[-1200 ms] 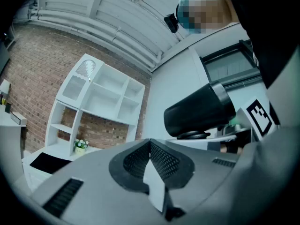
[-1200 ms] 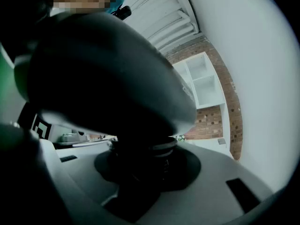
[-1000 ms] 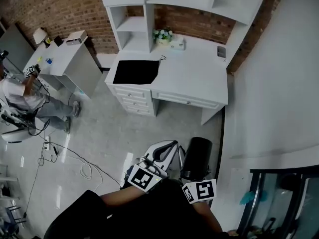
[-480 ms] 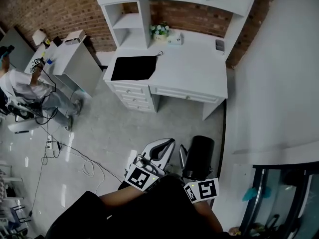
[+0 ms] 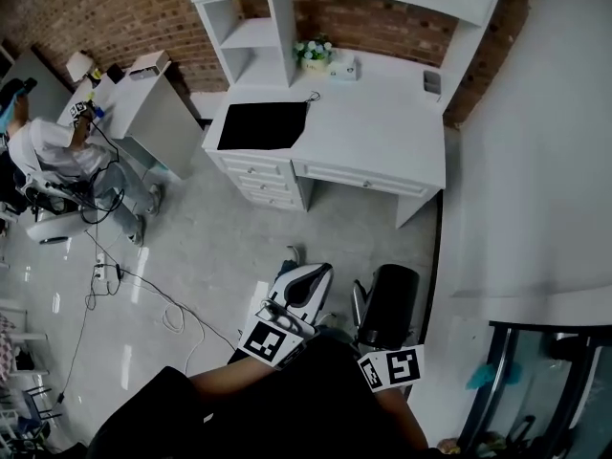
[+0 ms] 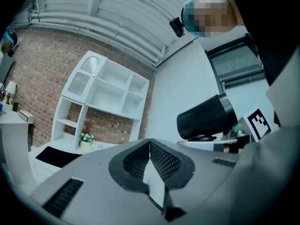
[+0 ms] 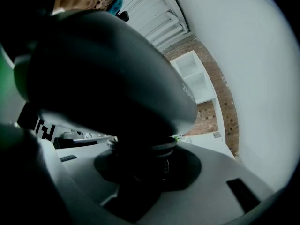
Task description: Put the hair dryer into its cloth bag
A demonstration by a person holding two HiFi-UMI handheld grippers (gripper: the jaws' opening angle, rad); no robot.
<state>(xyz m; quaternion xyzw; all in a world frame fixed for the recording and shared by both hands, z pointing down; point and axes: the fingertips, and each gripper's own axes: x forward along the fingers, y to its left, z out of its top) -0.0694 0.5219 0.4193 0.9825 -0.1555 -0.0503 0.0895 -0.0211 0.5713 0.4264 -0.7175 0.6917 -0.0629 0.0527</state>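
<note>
The right tongs (image 7: pixel 140 161) are shut tight on the hair dryer (image 7: pixel 108 74). They pinch its thin lower part, and its big black body sits above them and fills most of the right gripper view. In the head view the dryer is a black tube just in front of the person's body, held up above the floor (image 5: pixel 220 247).

The left tongs (image 6: pixel 150 149) are closed too, with their black pads pressed together. Nothing is between them. They hang just beside the dryer, on its left, and do not touch it. Both tongs are close to the person's dark top, low in the head view.

The cloth bag (image 5: pixel 263 125) is black. It lies flat on the left end of the white desk (image 5: pixel 382 132), well apart from the dryer and both tongs. A thin string pokes out at its back right corner.

At the back of the desk stands a small pot of flowers (image 5: pixel 314 51), with a small box just beside it. White shelves (image 5: pixel 249 41) rise above the desk, against a brick wall (image 5: pixel 115 17).

Far off to the left, another person (image 5: pixel 53 146) sits at a second white desk (image 5: pixel 143 103). A cable (image 5: pixel 143 299) curls across the floor.
</note>
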